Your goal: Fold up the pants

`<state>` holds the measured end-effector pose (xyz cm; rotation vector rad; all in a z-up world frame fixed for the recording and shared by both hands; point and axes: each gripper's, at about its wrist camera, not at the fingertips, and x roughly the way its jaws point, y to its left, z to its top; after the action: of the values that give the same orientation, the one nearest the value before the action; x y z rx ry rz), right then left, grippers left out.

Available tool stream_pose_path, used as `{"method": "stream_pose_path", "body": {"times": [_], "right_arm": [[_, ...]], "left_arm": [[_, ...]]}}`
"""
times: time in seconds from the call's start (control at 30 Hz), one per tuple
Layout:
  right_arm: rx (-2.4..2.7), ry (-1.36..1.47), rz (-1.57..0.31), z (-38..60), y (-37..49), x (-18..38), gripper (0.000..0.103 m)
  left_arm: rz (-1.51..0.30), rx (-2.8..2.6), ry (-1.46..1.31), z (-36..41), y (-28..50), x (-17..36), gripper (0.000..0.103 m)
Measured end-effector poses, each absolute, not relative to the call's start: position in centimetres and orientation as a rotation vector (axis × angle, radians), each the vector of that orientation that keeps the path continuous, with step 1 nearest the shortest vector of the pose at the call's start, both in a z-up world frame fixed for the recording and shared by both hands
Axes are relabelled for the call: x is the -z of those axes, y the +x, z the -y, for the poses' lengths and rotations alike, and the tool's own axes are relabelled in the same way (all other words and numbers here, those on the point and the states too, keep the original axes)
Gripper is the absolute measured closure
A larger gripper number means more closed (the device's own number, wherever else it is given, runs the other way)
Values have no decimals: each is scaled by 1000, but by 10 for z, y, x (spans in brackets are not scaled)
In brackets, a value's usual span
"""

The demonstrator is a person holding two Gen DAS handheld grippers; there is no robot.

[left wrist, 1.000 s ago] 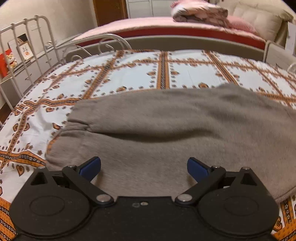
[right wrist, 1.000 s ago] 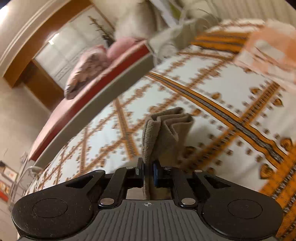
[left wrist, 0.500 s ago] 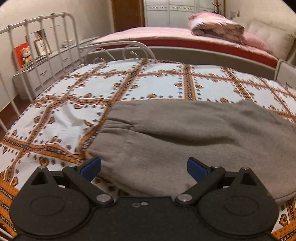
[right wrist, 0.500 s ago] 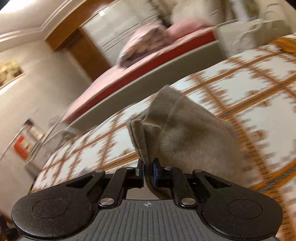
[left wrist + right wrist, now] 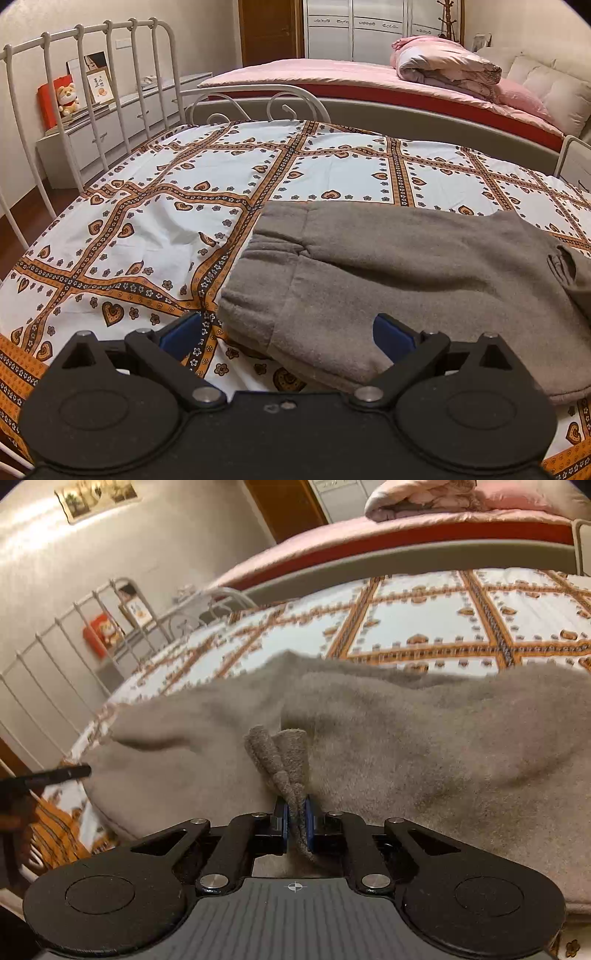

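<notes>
while the left tool (image 5: 286,334) is held wide above the grey fleece pants (image 5: 424,280), a bunched fold is pinched in the right tool (image 5: 295,823).

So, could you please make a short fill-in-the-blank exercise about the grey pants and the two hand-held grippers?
1. The right hand-held gripper is shut on a bunched fold of the ____ pants.
2. The left hand-held gripper has its jaws ____, with nothing clamped.
3. The pants lie on a patterned ____.

Missing words: grey; open; bedsheet
</notes>
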<state>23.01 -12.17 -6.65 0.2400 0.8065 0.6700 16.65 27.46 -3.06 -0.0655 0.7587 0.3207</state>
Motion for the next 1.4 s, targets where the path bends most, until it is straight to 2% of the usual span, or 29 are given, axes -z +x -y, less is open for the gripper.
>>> {"method": "stream_pose_path", "body": {"times": [0.13, 0.23, 0.3, 0.33, 0.37, 0.5, 0.67, 0.8, 0.83, 1.0, 1.13, 1.23, 1.33, 1.4], "right_arm": [[-682, 225, -712, 122, 219, 43, 93], [-727, 97, -760, 102, 209, 52, 93], [-758, -14, -812, 91, 203, 69, 86], [-780, -35, -772, 91, 195, 66, 79], [-814, -38, -760, 93, 191, 63, 77], [-916, 34, -735, 106, 186, 51, 78], [-723, 134, -718, 120, 211, 45, 78], [-828, 244, -926, 95, 232, 77, 76], [-830, 224, -899, 90, 226, 77, 71], [-838, 232, -814, 103, 231, 66, 71], [-646, 305, -737, 137, 256, 56, 71], [-554, 306, -764, 137, 288, 62, 71], [-666, 302, -862, 117, 307, 81, 71], [-739, 236, -847, 101, 302, 77, 71]], "left_arm": [[-757, -313, -61, -272, 167, 31, 10], [-765, -308, -54, -271, 168, 32, 10], [-770, -308, -50, -270, 169, 33, 10], [-770, -307, -50, -270, 169, 33, 10], [-769, -307, -48, -270, 169, 33, 10], [-773, -311, -52, -271, 169, 34, 10], [-776, -302, -36, -266, 171, 35, 10], [-779, -299, -28, -264, 172, 36, 10], [-778, -299, -28, -264, 172, 36, 10], [-790, -297, -30, -266, 174, 39, 10], [-786, -291, -26, -266, 174, 39, 10], [-790, -286, -7, -263, 176, 39, 10], [-796, -285, 3, -260, 178, 41, 10], [-802, -288, 7, -259, 180, 42, 10]]}}
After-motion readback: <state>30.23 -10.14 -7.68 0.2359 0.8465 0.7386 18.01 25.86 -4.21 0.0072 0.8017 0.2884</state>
